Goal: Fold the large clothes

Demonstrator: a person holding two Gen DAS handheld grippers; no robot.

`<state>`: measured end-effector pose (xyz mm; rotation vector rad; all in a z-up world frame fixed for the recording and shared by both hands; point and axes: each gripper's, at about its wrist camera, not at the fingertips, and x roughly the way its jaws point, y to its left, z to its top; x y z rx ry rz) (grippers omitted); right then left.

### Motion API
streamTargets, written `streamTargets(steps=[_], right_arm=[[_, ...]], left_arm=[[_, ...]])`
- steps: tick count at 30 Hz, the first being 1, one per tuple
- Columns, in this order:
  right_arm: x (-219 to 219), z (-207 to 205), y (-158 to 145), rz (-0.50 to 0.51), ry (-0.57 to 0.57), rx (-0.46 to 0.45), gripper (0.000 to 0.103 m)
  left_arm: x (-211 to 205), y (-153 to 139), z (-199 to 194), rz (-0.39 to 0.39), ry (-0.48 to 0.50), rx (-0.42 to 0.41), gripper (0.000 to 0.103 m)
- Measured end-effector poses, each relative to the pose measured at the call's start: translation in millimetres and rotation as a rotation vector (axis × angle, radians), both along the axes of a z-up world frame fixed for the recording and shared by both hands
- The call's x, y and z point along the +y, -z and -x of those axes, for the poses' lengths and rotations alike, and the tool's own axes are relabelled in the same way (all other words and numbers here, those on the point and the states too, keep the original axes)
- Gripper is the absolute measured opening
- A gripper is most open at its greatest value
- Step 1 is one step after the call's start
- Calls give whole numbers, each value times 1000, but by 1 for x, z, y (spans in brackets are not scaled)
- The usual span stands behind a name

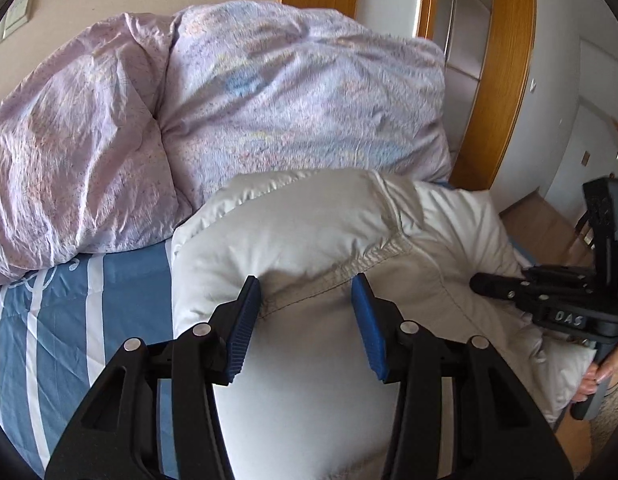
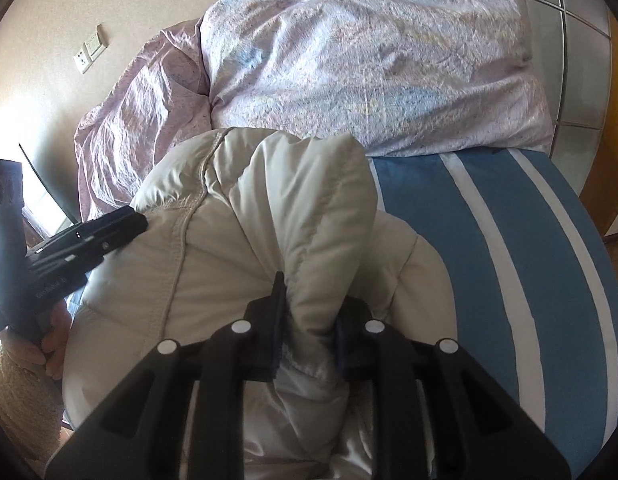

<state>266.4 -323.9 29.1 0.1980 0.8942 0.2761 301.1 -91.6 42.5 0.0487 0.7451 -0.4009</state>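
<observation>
A puffy off-white jacket (image 1: 309, 232) lay on the bed (image 1: 69, 300), on the blue/white striped sheet, w/ its long axis running from the near edge toward the lilac duvet (image 1: 269, 92) heaped at the far side; its far end touched the duvet. Left gripper (image 1: 307, 292) was part-open, blue pads either side of a stitched seam, the fabric just between them; whether the pads pressed it I couldn't tell. Right gripper (image 2: 309, 312) was narrow, clamped on a raised fold of the jacket that stood up and pointed toward the duvet. In the right wrist view a hand (image 2: 49, 332) gripped the left gripper's handle at the bed's left edge.
</observation>
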Motion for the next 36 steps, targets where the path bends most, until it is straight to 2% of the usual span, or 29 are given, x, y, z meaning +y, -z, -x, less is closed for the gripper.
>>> streamTargets(steps=[12, 22, 33, 36], right_arm=[[-11, 2, 25, -45, 16, -16, 26], [-23, 2, 43, -121, 38, -25, 28], [-29, 2, 54, -165, 67, -19, 28], [-31, 2, 48, -157, 82, 1, 31]], left_arm=[[-13, 23, -2, -28, -23, 4, 49], [-23, 36, -4, -52, -33, -17, 49], [-30, 47, -7, -68, -56, -41, 50], [-32, 46, -8, -84, -57, -40, 50]])
